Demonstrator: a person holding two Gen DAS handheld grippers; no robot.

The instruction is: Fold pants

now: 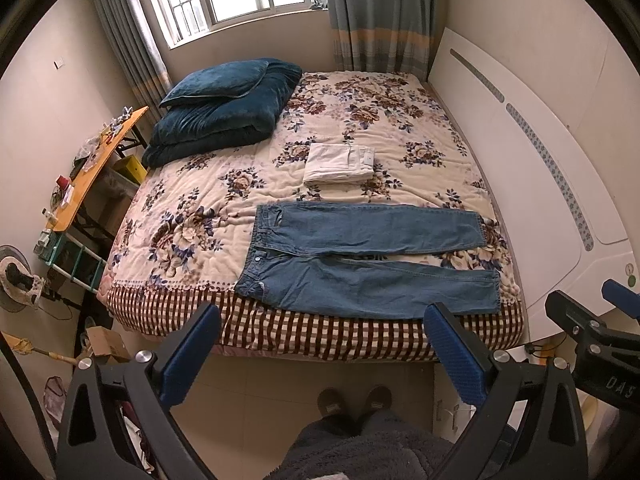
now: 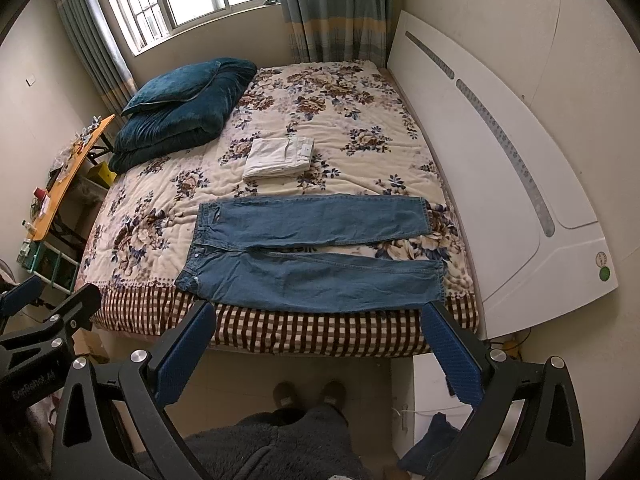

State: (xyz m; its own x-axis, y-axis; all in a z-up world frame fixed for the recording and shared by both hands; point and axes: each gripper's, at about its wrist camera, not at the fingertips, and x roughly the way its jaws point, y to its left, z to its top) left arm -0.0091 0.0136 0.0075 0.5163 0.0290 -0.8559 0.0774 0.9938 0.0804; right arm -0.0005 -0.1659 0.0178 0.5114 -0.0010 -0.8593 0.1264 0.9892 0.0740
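Blue jeans (image 1: pixel 360 264) lie spread flat near the front edge of the floral bed (image 1: pixel 200 216), waistband to the left, legs running right and slightly apart. They also show in the right wrist view (image 2: pixel 312 256). My left gripper (image 1: pixel 322 316) is open and empty, held in the air before the bed's front edge, short of the jeans. My right gripper (image 2: pixel 318 316) is open and empty, likewise short of the jeans. The right gripper's fingers (image 1: pixel 580 320) show at the left view's right edge.
Folded white pants (image 1: pixel 340 162) lie mid-bed behind the jeans. A dark teal quilt and pillow (image 1: pixel 224 108) are stacked at the far left. A white headboard (image 1: pixel 520 168) stands on the right. A cluttered orange table (image 1: pixel 92 164) stands left. My slippered feet (image 1: pixel 354 400) are on the floor.
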